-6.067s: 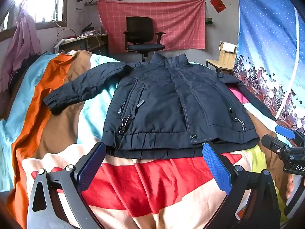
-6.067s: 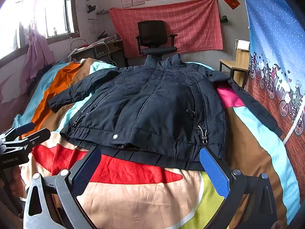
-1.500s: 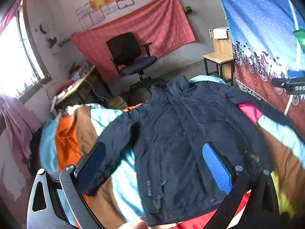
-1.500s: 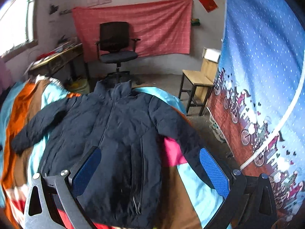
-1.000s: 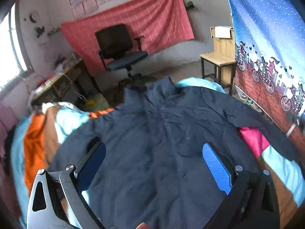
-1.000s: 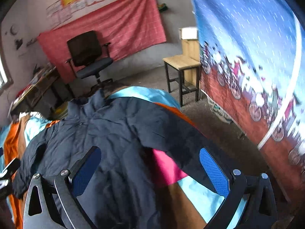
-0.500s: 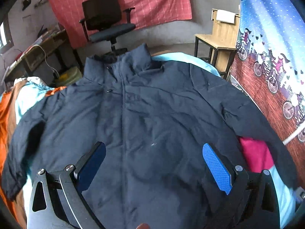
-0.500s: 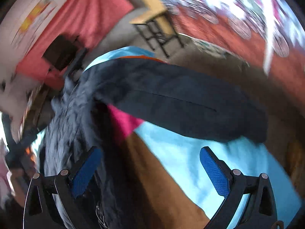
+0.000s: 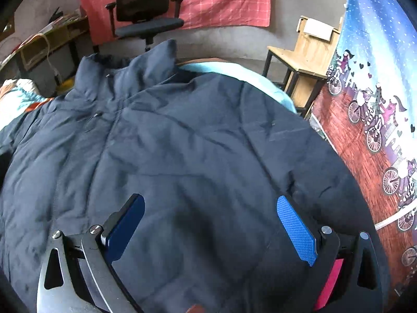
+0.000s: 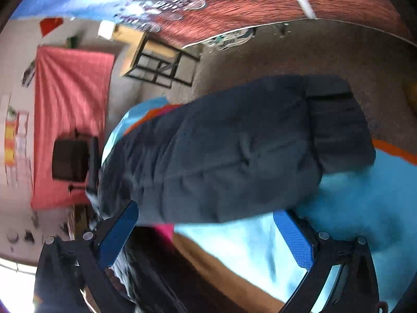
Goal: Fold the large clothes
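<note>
A dark navy padded jacket (image 9: 182,151) lies spread face up on a striped bedspread, its collar (image 9: 130,70) toward the far wall. My left gripper (image 9: 211,224) hovers open just above the jacket's chest and right shoulder, nothing between its blue pads. In the right wrist view, rolled sideways, the jacket's right sleeve (image 10: 234,151) stretches across the bed edge, its cuff (image 10: 336,120) hanging toward the floor. My right gripper (image 10: 208,232) is open close over the sleeve's lower edge, empty.
A wooden chair (image 9: 299,60) stands right of the bed by a blue and red bicycle-print curtain (image 9: 378,104). A black office chair (image 9: 146,15) and a red cloth on the wall sit beyond the collar. The turquoise bedspread (image 10: 351,203) lies under the sleeve.
Both grippers have moved from the hem up the jacket. The left has closed in on the chest and shoulder. The right has swung out and rolled sideways over the right sleeve.
</note>
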Demonstrator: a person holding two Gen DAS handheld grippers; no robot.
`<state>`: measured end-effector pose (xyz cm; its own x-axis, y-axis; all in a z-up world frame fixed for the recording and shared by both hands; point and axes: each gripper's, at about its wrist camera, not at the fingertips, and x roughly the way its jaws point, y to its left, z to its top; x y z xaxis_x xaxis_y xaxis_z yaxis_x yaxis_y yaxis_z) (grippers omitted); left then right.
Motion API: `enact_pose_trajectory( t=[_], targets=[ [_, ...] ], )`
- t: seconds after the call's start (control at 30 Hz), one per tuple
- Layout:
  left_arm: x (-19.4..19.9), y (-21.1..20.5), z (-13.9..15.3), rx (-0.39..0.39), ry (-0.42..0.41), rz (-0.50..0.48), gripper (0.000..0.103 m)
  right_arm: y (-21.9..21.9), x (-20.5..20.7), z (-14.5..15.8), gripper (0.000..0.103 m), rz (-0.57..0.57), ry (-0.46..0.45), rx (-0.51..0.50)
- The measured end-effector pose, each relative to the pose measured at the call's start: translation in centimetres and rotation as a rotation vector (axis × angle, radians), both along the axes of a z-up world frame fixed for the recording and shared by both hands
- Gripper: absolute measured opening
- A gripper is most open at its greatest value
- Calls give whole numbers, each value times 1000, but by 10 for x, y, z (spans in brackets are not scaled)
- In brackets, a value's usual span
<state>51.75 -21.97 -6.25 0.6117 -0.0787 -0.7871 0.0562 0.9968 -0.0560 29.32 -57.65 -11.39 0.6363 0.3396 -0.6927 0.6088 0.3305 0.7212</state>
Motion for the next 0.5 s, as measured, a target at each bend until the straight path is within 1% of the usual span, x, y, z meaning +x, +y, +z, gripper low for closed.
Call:
enact_pose_trajectory(
  t=[0.07,0.17,0.23,0.27,0.3,0.4,0.43,0.47,0.5],
  targets=[
    [5,-10,-7,43,-3,-11,100,-9,-1,-8,103,-54,22,41],
    [12,-18,-25,81,33,-29,100,-13,-2,-14,103,-108,38,62],
    [13,-21,-37,115,39,-38,100,-18,-1,-14,93,-154,49,65],
    [13,-22,-40,126,33,-44,100,-21,-1,-15,78,-175,69,60],
    [12,-22,-43,134,26,-48,101,-22,1,-17,59,-187,82,58],
    [8,-18,-51,121,2,-55,102,-29,2,-23,34,-216,138,40],
    [8,-17,-52,117,-3,-57,102,-29,2,-22,29,-210,144,20],
    [6,-14,-52,104,-3,-58,101,-30,3,-18,21,-199,144,-24],
    [5,-12,-49,92,1,-60,101,-29,6,-14,14,-190,141,-65]
  ],
)
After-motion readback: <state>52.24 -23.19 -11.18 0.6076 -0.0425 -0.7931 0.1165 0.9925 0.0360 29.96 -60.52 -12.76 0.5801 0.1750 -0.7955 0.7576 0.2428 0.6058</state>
